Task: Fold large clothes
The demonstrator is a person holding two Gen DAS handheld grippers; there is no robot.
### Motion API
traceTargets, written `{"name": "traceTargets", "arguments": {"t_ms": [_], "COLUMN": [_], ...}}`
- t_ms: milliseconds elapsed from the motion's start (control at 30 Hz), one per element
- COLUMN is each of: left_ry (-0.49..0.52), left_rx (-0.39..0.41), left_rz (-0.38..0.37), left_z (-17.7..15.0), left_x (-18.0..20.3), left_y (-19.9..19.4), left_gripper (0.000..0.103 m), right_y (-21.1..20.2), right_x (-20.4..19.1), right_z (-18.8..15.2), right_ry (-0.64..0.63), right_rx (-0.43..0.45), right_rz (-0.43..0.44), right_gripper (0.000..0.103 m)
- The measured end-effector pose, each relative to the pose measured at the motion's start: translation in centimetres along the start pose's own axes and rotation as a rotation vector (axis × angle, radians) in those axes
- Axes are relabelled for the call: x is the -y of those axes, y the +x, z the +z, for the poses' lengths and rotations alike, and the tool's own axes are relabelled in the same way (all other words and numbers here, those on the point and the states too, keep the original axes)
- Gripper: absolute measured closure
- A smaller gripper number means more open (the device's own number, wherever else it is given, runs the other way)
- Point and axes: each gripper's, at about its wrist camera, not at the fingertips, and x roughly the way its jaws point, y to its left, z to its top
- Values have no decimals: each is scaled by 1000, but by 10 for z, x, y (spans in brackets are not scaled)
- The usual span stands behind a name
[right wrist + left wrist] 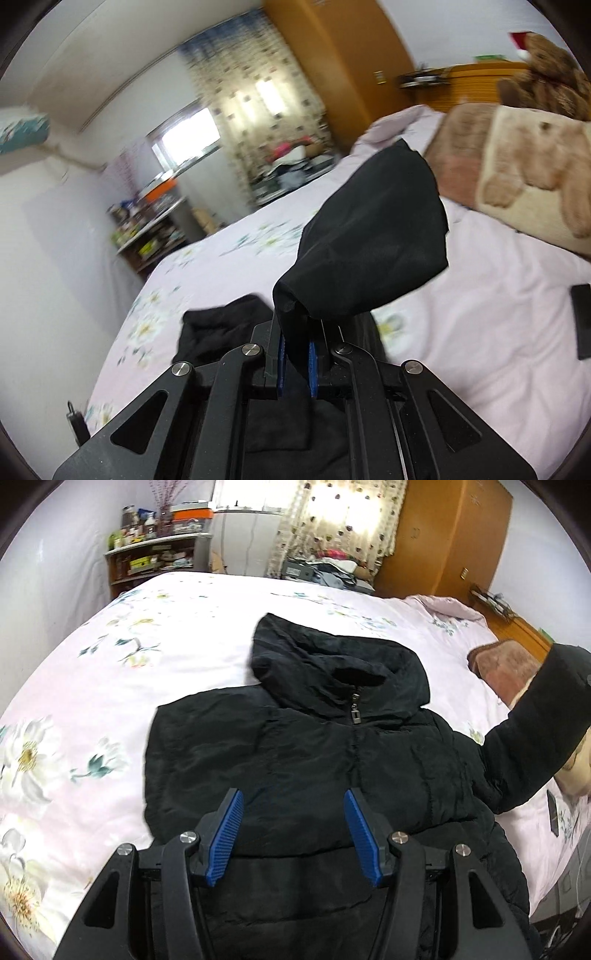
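Observation:
A black hooded puffer jacket [314, 746] lies front-up on the floral pink bedsheet [110, 686], zipper closed, hood toward the far side. Its left sleeve is folded in. My left gripper [293, 834] is open and empty, hovering over the jacket's lower body. The jacket's right sleeve [535, 731] is lifted off the bed at the right. In the right wrist view my right gripper [295, 354] is shut on that sleeve [369, 243], with the cuff end sticking up past the fingers. Part of the jacket [221, 328] lies below it.
Plush bears and a brown pillow [517, 162] sit at the bed's head on the right. A dark phone [583, 317] lies on the sheet. A cluttered shelf [159, 554], curtained window and wooden wardrobe [450, 535] stand beyond the bed.

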Motion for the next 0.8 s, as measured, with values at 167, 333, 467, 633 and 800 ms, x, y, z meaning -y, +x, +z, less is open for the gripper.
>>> {"name": "traceTargets", "arguments": {"t_ms": [167,333,467,633,800], "left_ry": [-47,-96,-115,-132,-135], "left_rx": [5,16,23,25,8], "left_rz": [10,17,25,26,26], "left_z": [-7,-13,-17,-21,-22], "left_x": [-23,-45,-56,-66,-68], "left_y": [-9,-17,-22,-25,-24], "left_gripper": [44,44,44,44,44], "right_y": [30,66,103,147,186], "right_x": [-50,-88,-108,-124,-128], "right_z": [-26,-60,-98,-145,-190], "right_ry": [-41,-89,-121,-168,-196], "right_rx": [-80,-179,-281,-406,-538], "right_rz": [80,133,155,159,162], "right_gripper": [94,94,94,94,77]}}
